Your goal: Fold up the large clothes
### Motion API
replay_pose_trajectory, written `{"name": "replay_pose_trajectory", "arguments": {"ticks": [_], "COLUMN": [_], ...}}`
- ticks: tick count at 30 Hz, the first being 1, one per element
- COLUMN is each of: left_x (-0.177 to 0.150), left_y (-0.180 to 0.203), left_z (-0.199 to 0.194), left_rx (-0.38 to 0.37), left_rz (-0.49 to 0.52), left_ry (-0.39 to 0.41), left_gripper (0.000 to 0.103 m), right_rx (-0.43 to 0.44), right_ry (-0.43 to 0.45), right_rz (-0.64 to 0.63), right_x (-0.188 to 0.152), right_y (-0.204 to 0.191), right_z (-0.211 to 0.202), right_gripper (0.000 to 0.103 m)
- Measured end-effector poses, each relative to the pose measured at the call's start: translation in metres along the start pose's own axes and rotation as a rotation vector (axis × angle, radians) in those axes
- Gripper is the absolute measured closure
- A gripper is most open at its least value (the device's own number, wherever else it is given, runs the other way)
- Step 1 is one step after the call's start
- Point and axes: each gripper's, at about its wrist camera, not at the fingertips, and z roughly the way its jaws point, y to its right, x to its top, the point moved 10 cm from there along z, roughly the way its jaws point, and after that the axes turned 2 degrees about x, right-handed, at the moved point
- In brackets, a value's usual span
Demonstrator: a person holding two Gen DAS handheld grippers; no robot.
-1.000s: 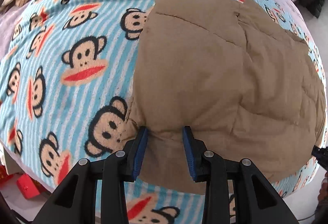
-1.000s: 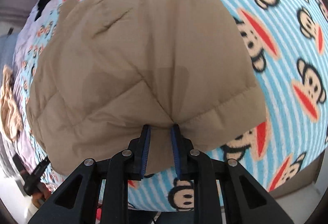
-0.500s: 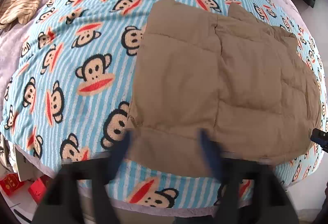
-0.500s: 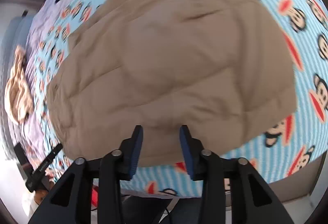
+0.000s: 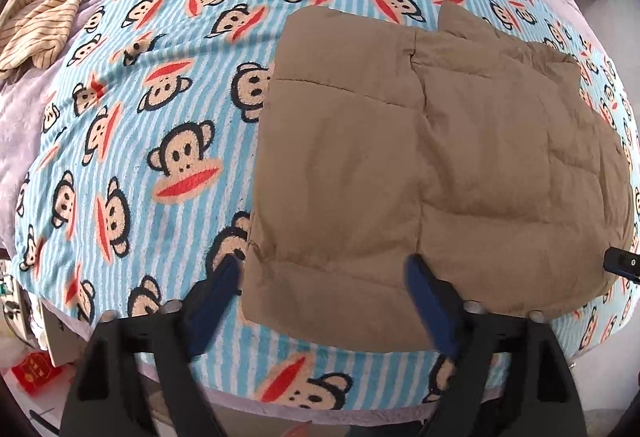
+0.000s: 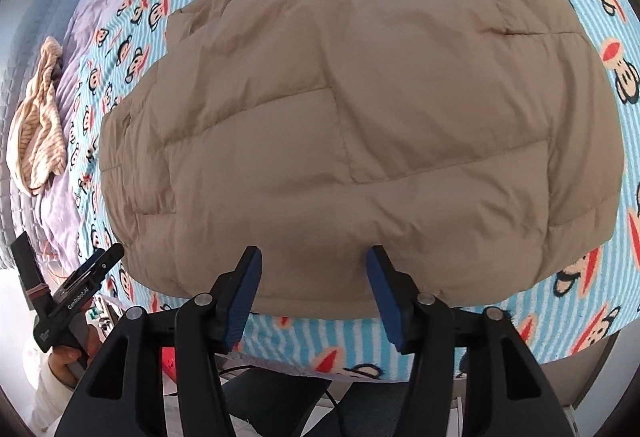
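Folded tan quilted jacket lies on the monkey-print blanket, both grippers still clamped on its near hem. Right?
Not quite. The tan quilted jacket lies folded on the monkey-print blanket, but both wrist views show the left gripper and right gripper open, jaws just widened, hem released.

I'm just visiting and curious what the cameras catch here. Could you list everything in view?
jacket: one, tan, quilted, folded flat on the blanket near the bed's front edge
blanket: one, blue and white stripes with monkey faces, spread over the bed
bedspread: one, lilac, under the blanket
striped cloth: one, cream, crumpled at the far left of the bed
red packet: one, on the floor by the bed
left gripper: black, blue pads, open above the jacket's edge, jaws just opened
right gripper: same, open, jaws just opened
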Motion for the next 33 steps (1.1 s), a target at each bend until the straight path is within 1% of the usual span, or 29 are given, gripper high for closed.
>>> {"name": "replay_pose_trajectory", "arguments": {"ticks": [4,6,7,8,10,11,13,14,16,21,25,27,28,31,33], "left_x": [0.001,0.002,0.002,0.003,0.004,0.004,0.005,0.006,0.007,0.010,0.016,0.020,0.023,0.036,0.043], "left_y": [0.000,-0.001,-0.002,-0.002,-0.002,-0.003,-0.004,-0.005,-0.006,-0.011,-0.025,-0.031,-0.033,-0.037,-0.037], "left_z": [0.001,0.001,0.001,0.002,0.002,0.003,0.003,0.004,0.005,0.008,0.013,0.016,0.017,0.020,0.027], "left_rx": [0.004,0.003,0.002,0.000,0.000,0.003,0.011,0.015,0.014,0.023,0.010,-0.046,-0.086,-0.262,-0.346], "left_rz": [0.018,0.018,0.018,0.018,0.022,0.025,0.028,0.029,0.031,0.025,-0.003,-0.010,-0.018,-0.047,-0.052], "left_ry": [0.004,0.003,0.001,-0.001,-0.002,-0.001,0.000,0.000,0.000,0.007,0.006,0.001,0.000,-0.005,-0.014], "left_gripper": [0.000,0.000,0.000,0.000,0.000,0.000,0.000,0.000,0.000,0.000,0.000,0.000,0.000,0.000,0.000], "right_rx": [0.003,0.004,0.005,0.010,0.010,0.008,0.014,0.014,0.008,0.005,-0.004,-0.002,-0.005,-0.018,-0.026], "right_ry": [-0.010,-0.016,-0.018,-0.018,-0.012,-0.005,0.015,0.023,0.027,0.007,-0.018,-0.024,-0.026,-0.029,-0.031], "right_rz": [-0.004,-0.010,-0.015,-0.021,-0.035,-0.042,-0.051,-0.057,-0.073,-0.116,-0.137,-0.134,-0.132,-0.130,-0.128], "right_x": [0.000,0.000,0.000,0.000,0.001,0.002,0.004,0.004,0.005,0.003,0.000,-0.001,-0.002,-0.003,-0.005], "right_y": [-0.005,-0.007,-0.010,-0.013,-0.018,-0.020,-0.025,-0.027,-0.031,-0.045,-0.053,-0.054,-0.054,-0.053,-0.053], "right_z": [0.003,0.004,0.005,0.006,0.006,0.006,0.005,0.004,0.006,0.009,0.012,0.013,0.013,0.013,0.013], "right_gripper": [0.043,0.039,0.031,0.027,0.027,0.024,0.013,0.013,0.006,0.006,0.006,0.006,0.006,0.006,0.006]}}
